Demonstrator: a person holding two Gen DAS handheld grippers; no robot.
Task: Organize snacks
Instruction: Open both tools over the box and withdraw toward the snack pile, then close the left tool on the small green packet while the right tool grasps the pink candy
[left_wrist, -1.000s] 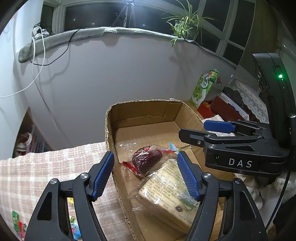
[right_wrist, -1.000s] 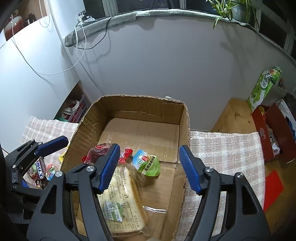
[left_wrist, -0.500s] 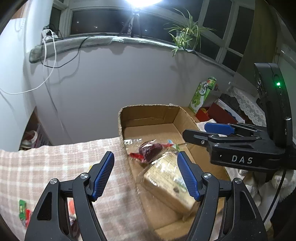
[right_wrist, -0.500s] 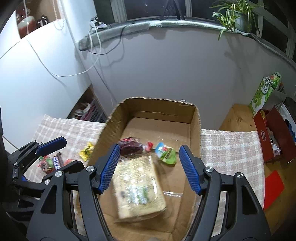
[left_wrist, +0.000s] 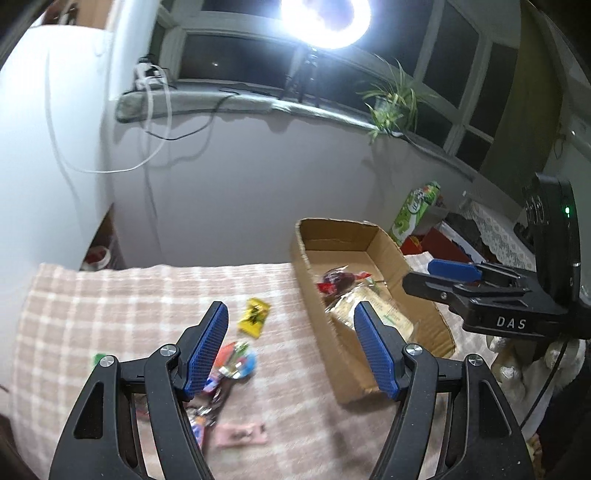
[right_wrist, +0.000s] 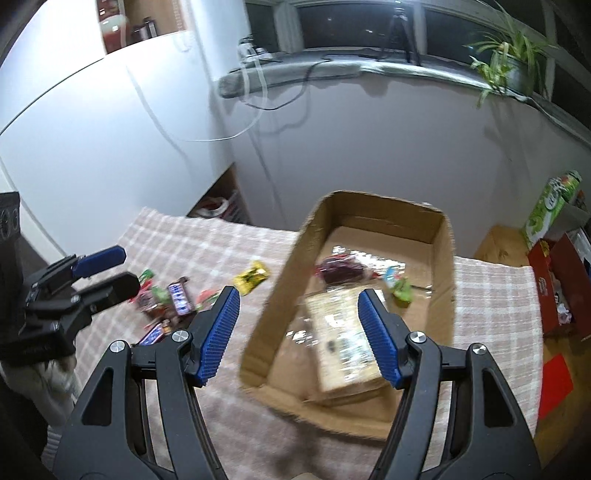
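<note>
An open cardboard box (left_wrist: 309, 295) (right_wrist: 282, 284) stands on the checked cloth (left_wrist: 129, 314). It holds a wrapped bread pack (right_wrist: 340, 332), a dark red packet (left_wrist: 338, 278) and a small green packet (right_wrist: 400, 288). Left of the box lie a yellow packet (left_wrist: 255, 317) (right_wrist: 251, 275), a heap of loose snacks (left_wrist: 232, 363) (right_wrist: 170, 299) and a pink wrapper (left_wrist: 240, 434). My left gripper (left_wrist: 291, 314) (right_wrist: 118, 271) hangs open over the cloth by the heap. Above the box's near-left edge my right gripper (right_wrist: 298, 295) (left_wrist: 424, 277) is open too. Neither holds anything.
A green carton (left_wrist: 415, 210) (right_wrist: 550, 210) and a red box (right_wrist: 557, 280) stand to the right of the cloth. A white wall runs behind the table, with a potted plant (left_wrist: 395, 99) on the sill and a bright lamp above.
Both grippers have drawn back, up and leftward from over the box. The box now looks smaller and the loose snacks on the cloth have come into view. The jaws stand as before.
</note>
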